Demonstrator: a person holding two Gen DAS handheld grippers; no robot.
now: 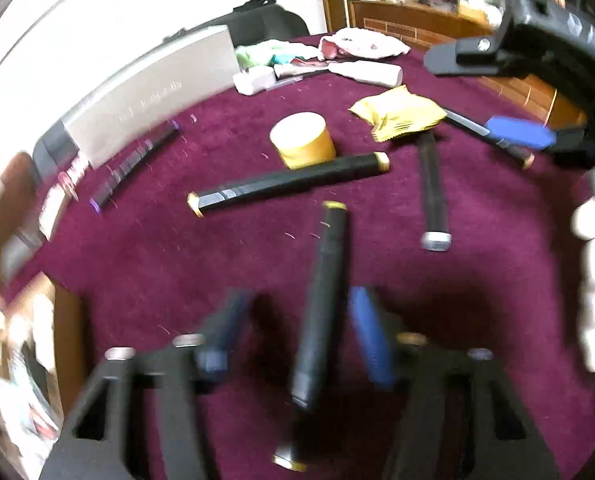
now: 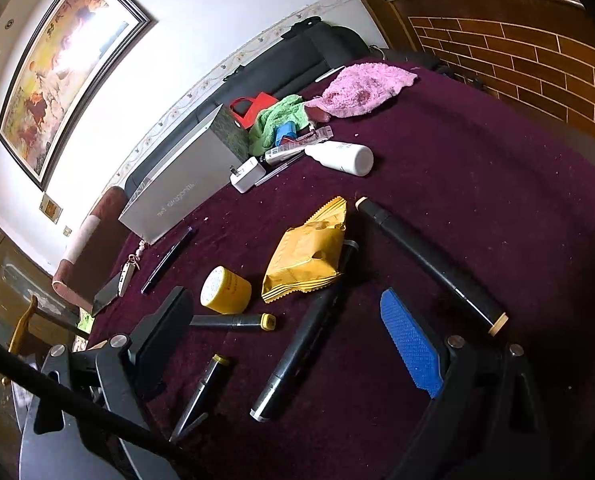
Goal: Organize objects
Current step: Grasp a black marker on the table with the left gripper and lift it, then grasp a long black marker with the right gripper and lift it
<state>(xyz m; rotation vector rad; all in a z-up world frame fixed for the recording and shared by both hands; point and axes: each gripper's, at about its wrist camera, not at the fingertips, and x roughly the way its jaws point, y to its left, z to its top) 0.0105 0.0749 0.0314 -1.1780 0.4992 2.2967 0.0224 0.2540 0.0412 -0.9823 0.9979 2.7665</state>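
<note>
markers (image 2: 297, 352): 5 | jars (image 2: 225, 290): 1 | packets (image 2: 305, 258): 1 | bottles (image 2: 339, 157): 1

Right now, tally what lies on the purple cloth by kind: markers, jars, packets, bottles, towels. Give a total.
Markers: 5
Jar: 1
Packet: 1
Bottle: 1
Towels: 2
Total: 10
</note>
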